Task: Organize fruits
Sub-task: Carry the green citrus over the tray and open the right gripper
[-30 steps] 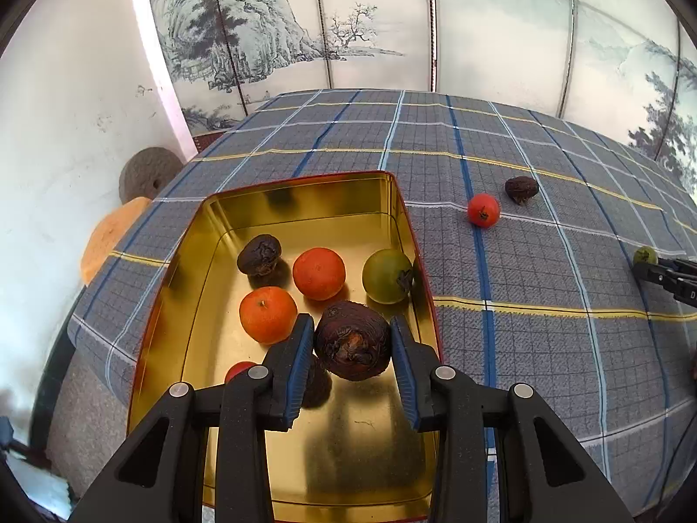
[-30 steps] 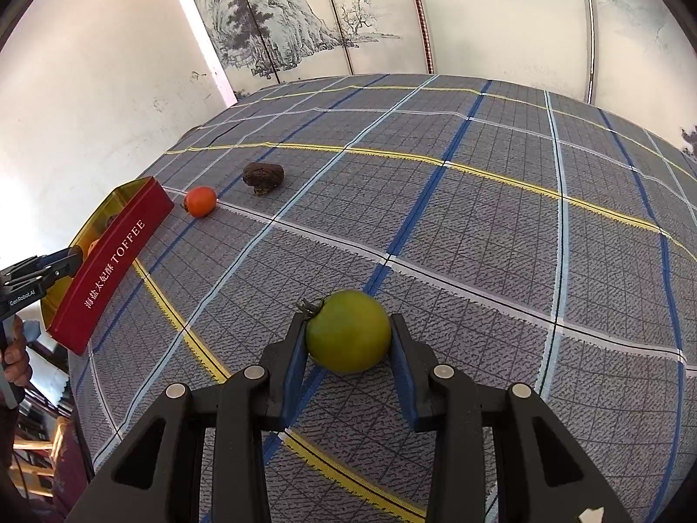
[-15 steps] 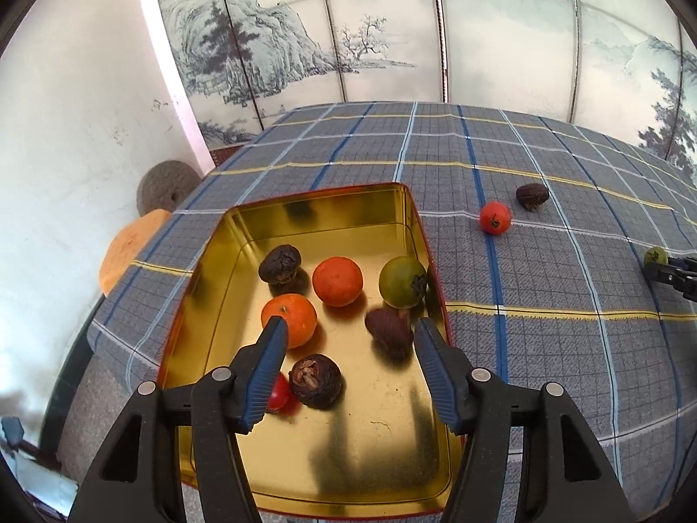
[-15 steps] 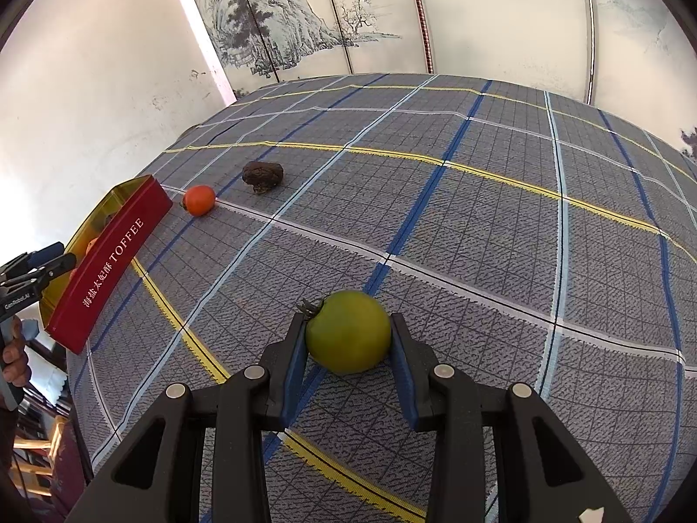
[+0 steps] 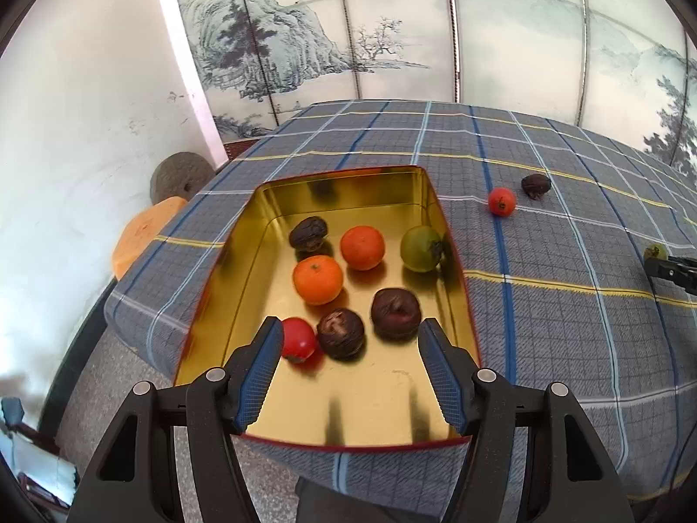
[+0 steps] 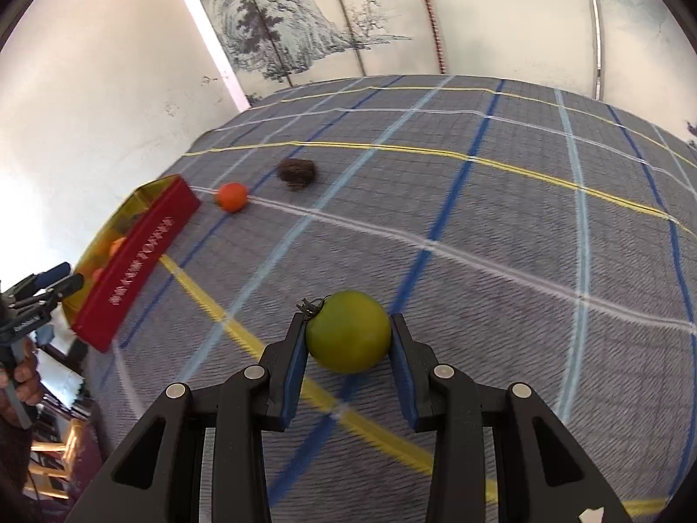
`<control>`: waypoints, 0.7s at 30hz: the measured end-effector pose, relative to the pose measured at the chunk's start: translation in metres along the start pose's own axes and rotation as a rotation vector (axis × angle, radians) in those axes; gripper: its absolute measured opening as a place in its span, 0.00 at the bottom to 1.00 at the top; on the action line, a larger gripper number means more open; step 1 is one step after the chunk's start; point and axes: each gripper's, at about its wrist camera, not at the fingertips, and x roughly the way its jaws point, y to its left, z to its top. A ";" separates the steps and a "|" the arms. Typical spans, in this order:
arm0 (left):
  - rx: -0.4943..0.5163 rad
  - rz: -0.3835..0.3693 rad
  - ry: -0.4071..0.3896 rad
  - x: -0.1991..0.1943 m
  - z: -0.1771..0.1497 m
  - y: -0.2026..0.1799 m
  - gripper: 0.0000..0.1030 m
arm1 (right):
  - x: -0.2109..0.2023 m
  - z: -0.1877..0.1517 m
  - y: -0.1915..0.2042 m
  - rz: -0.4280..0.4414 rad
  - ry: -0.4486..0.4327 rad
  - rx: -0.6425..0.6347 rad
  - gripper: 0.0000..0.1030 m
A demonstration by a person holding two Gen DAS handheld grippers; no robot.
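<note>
Your right gripper (image 6: pixel 348 344) clamps the green fruit (image 6: pixel 347 331) over the worktop (image 6: pixel 501 261); carry it level to the tin (image 5: pixel 453 261), where your empty left gripper (image 5: pixel 348 348) is opening.

A white plaster wall (image 5: pixel 87 130) meets a folding screen (image 5: pixel 392 30) painted with misty mountains and pines. Daylight glows through its panels. A checked cloth (image 5: pixel 566 327) covers the table.
</note>
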 end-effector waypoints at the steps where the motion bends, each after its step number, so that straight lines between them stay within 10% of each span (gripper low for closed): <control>1: -0.004 0.002 0.000 -0.001 -0.002 0.002 0.63 | -0.001 0.000 0.006 0.012 -0.002 -0.001 0.33; 21: -0.162 0.097 0.030 -0.020 -0.043 0.080 0.73 | 0.048 0.058 0.240 0.382 0.093 -0.296 0.33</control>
